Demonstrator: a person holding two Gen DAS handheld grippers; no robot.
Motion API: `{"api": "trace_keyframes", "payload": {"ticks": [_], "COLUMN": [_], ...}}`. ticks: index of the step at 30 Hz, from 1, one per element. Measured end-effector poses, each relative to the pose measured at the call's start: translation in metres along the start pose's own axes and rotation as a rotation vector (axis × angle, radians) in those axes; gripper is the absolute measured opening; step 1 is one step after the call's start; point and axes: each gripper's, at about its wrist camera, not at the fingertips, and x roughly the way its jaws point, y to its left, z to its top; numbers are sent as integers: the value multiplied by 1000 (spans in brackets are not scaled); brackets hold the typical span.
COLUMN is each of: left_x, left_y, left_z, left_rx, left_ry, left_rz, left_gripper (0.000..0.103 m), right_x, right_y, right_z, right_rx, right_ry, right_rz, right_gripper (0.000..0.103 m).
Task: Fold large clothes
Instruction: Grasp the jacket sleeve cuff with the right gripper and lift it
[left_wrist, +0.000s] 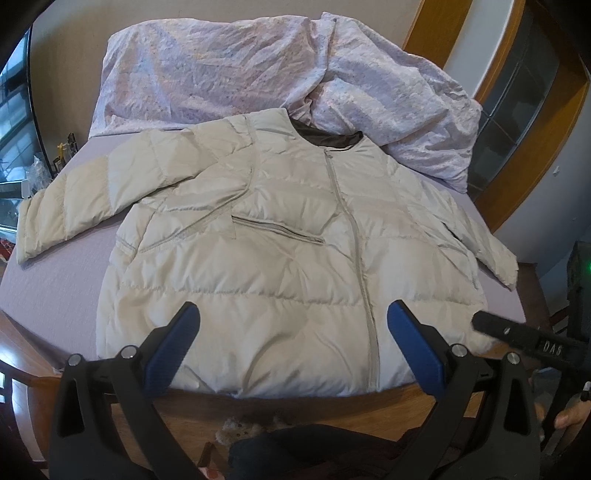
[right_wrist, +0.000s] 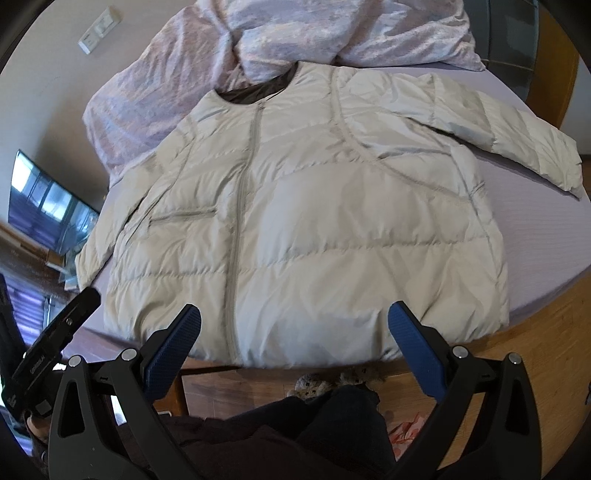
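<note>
Cream puffer jacket (left_wrist: 280, 258) lies flat, front up, zipped, on the lilac bed (left_wrist: 44, 288), hem at 6 o'clock near the bed edge, collar at 12. Both sleeves spread out, toward 9 and 3. Crumpled duvet (left_wrist: 258, 70) at 12, touching the collar. Left gripper (left_wrist: 293, 332) & right gripper (right_wrist: 294, 334) hover above the hem, jaws wide apart, holding nothing.

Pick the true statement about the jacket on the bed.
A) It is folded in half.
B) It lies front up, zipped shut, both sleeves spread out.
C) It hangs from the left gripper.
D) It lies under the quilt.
B: the jacket lies flat, its zipper closed, sleeves out sideways.
</note>
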Motion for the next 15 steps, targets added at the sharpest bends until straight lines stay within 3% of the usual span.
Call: {"api": "trace_keyframes", "payload": {"ticks": [3, 8, 15], "left_x": [12, 29, 47], "left_y": [-1, -6, -19], "left_z": [9, 21, 37], "left_rx": [-7, -27, -38], "left_ry": [5, 33, 61], "left_rz": [24, 61, 105], "left_gripper": [101, 101, 101], "right_x": [5, 12, -4], "right_y": [-29, -120, -262], "right_z": [20, 62, 111], "right_rx": [79, 306, 508], "right_ry": [-28, -72, -181], "right_rz": [-24, -89, -372], "right_gripper": [102, 102, 97]}}
